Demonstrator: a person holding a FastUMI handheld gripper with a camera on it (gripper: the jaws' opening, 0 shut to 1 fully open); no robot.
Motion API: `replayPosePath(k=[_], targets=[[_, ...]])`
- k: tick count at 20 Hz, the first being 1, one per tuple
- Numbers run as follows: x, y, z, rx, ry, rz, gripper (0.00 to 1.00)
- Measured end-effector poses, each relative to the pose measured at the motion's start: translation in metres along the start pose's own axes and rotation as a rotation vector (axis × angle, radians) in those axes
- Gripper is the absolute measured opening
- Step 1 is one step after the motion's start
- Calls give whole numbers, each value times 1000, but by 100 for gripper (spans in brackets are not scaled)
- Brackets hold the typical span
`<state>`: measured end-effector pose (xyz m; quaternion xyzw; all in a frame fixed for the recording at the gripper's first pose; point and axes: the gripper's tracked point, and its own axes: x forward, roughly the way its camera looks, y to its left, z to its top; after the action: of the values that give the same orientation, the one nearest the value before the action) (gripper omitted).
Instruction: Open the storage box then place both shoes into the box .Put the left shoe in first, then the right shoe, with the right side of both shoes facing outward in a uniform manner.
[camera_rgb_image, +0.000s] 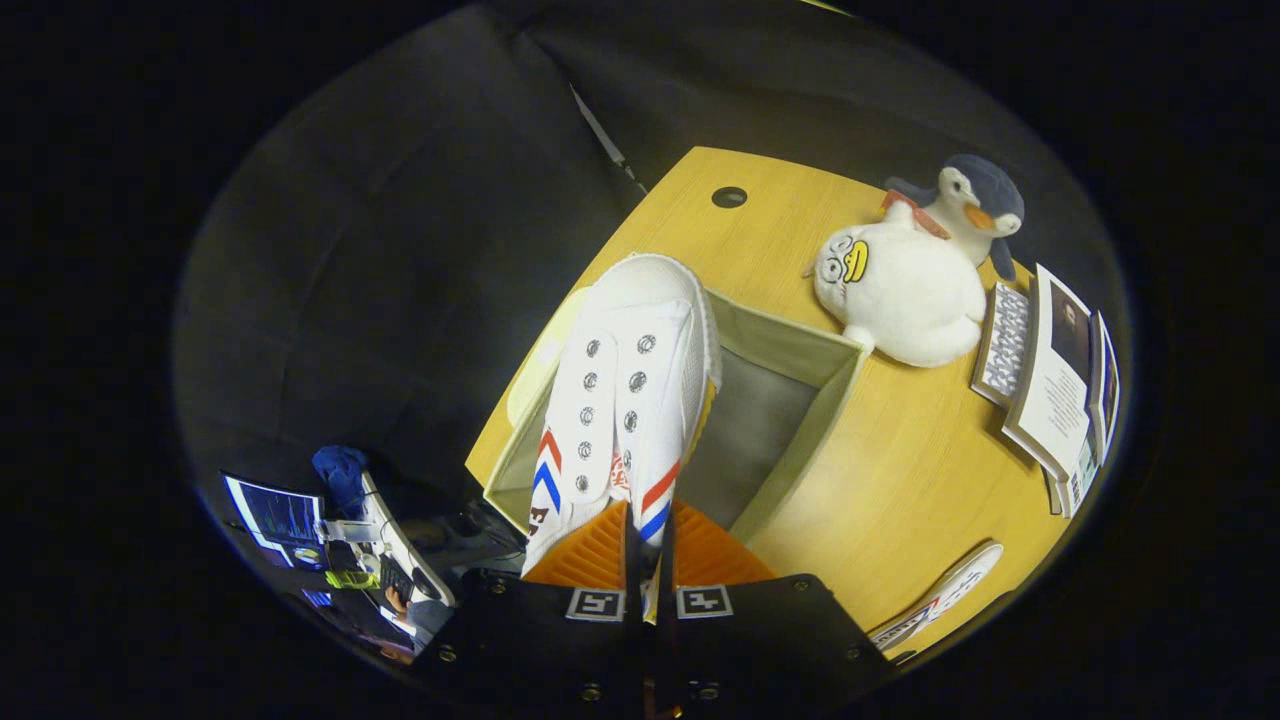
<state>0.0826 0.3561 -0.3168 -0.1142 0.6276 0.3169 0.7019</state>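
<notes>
While the gripper (648, 545) hangs above the open storage box (800, 350), its two fingers are pressed nearly together on the heel edge of a white canvas shoe (625, 400) with red and blue chevron stripes and metal eyelets. That shoe hangs toe-forward over the near-left part of the pale green fabric box, whose grey bottom shows bare to the shoe's right. A second shoe (940, 595) of the same pattern lies on the wooden table (900, 500), well apart from the box, off to the right of the fingers. Beyond the box sits a plush penguin (915, 275), with a stack of books (1050, 375) beside it
</notes>
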Motion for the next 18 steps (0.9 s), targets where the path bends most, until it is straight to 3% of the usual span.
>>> replayPosePath(k=[3,5,6,10,18], targets=[[25,-3,4,-12,25,-51,5],[33,7,9,10,24,-13,7],[34,11,15,18,17,-7,27],[11,-6,25,-34,-35,-45,89],[-57,-42,8,32,-119,-19,90]])
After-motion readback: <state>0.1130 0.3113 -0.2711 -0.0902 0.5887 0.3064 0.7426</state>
